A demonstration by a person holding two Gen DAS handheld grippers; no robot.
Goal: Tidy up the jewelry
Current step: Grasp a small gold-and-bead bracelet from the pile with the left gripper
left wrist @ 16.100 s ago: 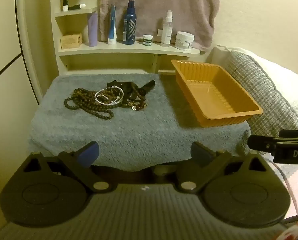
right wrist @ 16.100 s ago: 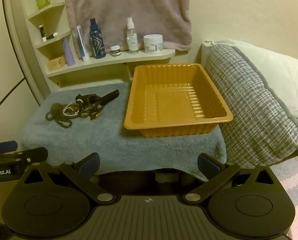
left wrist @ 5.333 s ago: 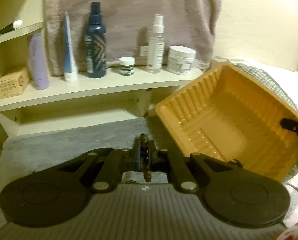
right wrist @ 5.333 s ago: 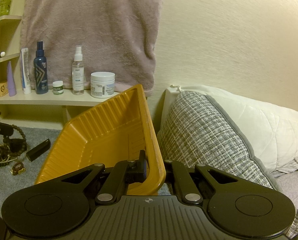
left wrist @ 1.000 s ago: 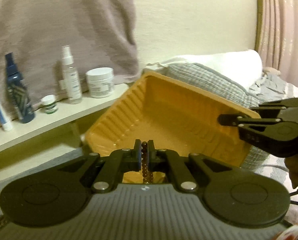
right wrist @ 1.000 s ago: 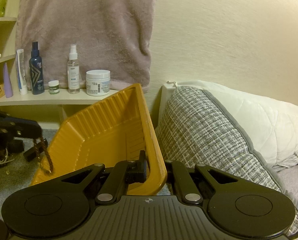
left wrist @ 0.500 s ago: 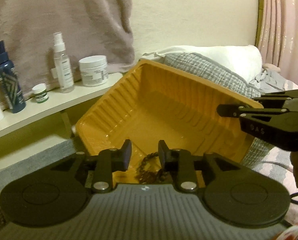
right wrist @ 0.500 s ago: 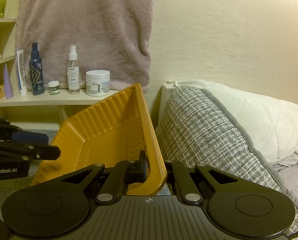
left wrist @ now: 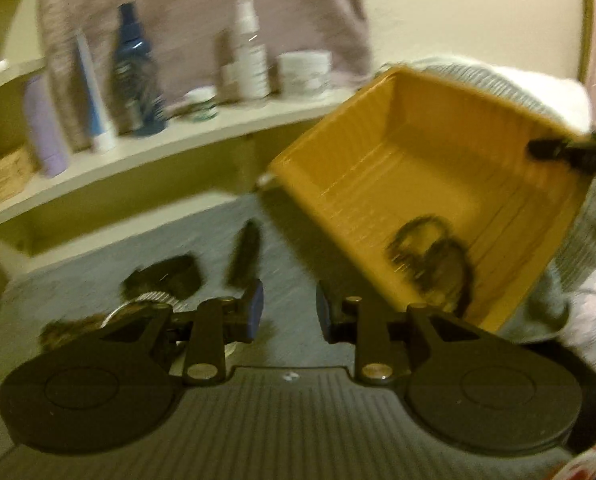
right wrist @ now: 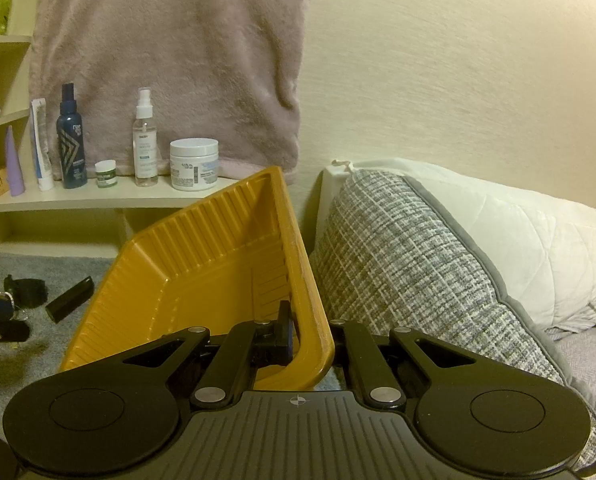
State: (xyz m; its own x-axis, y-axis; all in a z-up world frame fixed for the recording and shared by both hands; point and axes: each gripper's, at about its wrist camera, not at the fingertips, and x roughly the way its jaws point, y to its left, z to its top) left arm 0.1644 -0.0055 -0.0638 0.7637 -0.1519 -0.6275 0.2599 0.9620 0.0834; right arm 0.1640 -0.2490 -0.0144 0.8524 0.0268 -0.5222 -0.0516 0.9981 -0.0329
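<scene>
- Heap of jewelry (left wrist: 154,284) on grey towel (left wrist: 82,280), at the left, just ahead of left gripper (left wrist: 288,310).
- Dark bar (left wrist: 244,252) beside heap, lying on towel.
- Left gripper spread, nothing between pads; jaws just opened.
- Orange tray (left wrist: 378,168) tilted up on one side, right of heap.
- Bead necklace (left wrist: 430,256) lying blurred inside tray, at its low wall.
- Right gripper (right wrist: 310,338) pinching tray rim, pressed tight on it.
- Checked pillow (right wrist: 398,248) just right of tray.
</scene>
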